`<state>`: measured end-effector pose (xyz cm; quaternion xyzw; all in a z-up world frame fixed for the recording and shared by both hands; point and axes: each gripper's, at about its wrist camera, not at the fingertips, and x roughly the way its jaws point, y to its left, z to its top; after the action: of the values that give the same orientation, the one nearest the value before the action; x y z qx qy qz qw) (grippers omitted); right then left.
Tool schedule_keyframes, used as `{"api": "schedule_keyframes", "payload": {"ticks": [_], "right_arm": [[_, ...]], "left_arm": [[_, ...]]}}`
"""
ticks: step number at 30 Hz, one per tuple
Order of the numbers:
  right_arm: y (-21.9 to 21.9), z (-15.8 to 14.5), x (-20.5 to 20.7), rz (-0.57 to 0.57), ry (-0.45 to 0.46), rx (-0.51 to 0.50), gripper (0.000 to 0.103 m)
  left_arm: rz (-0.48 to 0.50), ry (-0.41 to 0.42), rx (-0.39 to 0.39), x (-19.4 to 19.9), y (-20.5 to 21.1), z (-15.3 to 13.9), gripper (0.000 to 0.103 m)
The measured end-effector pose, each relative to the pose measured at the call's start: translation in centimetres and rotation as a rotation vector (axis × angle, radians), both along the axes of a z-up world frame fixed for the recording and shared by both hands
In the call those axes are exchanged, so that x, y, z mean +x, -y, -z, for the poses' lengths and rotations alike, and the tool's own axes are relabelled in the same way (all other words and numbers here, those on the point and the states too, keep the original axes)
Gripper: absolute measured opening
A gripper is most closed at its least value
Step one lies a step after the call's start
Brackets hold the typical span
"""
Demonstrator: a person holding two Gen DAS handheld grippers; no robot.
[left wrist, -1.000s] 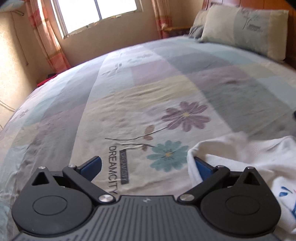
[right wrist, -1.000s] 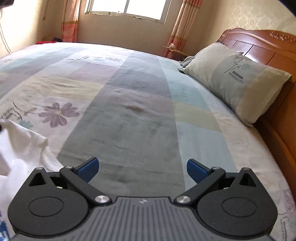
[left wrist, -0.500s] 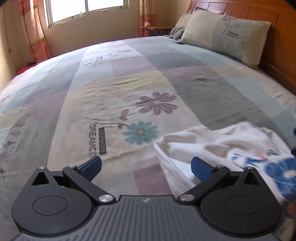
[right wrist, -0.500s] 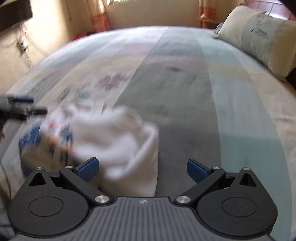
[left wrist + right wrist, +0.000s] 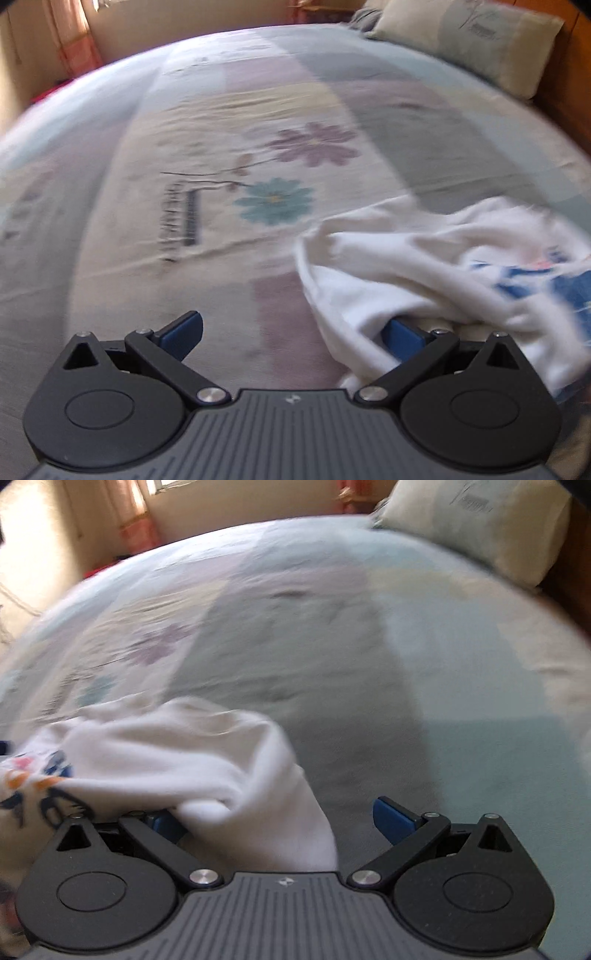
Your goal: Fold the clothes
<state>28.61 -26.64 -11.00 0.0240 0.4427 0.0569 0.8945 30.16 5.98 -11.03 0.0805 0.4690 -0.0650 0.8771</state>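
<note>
A crumpled white garment (image 5: 424,258) with a blue and orange print lies on the patterned bedspread (image 5: 221,166). In the left wrist view it fills the lower right and its edge drapes over the right finger of my left gripper (image 5: 291,332), which stands open. Seen from the right wrist, the same white garment (image 5: 177,753) lies at lower left and covers the left finger of my right gripper (image 5: 280,818), also open. Nothing is pinched between either pair of blue pads. Both views are blurred by motion.
A pillow (image 5: 469,33) leans against the wooden headboard (image 5: 569,85) at the far right. Pink curtains (image 5: 136,520) and a window wall run behind the bed. The bedspread (image 5: 369,646) stretches wide beyond the garment.
Both grippers have dropped lower and moved in on the white garment, whose cloth now overlaps one finger of each. The views have tilted down toward the bed.
</note>
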Motion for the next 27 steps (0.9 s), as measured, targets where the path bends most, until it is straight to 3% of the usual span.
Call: {"api": "schedule_keyframes", "payload": {"ticks": [2,6,8,14,23,27], "right_arm": [[0.9,-0.3,0.7,0.047,0.021,-0.068,0.103],[3.8,-1.2,1.7,0.146,0.046,-0.109,0.103],[4.9,-1.6,2.0,0.174,0.054,-0.108,0.103],[3.7,-1.2,0.8,0.079,0.01,-0.024,0.103],[1.8,0.7,-2.0,0.041,-0.055,0.019,0.103],[1.2,0.9,-2.6,0.046,-0.07,0.031,0.103]], "left_arm": [[-0.015,-0.014,0.05,0.5,-0.6,0.5,0.103],[-0.067,-0.005,0.135,0.9,-2.2,0.7,0.103],[-0.07,-0.011,0.111,0.9,-2.7,0.4,0.102],[0.033,-0.008,0.05,0.3,-1.2,-0.6,0.102],[0.158,-0.008,0.045,-1.4,1.0,-1.3,0.102],[0.139,-0.015,-0.046,-0.2,1.2,-0.4,0.102]]}}
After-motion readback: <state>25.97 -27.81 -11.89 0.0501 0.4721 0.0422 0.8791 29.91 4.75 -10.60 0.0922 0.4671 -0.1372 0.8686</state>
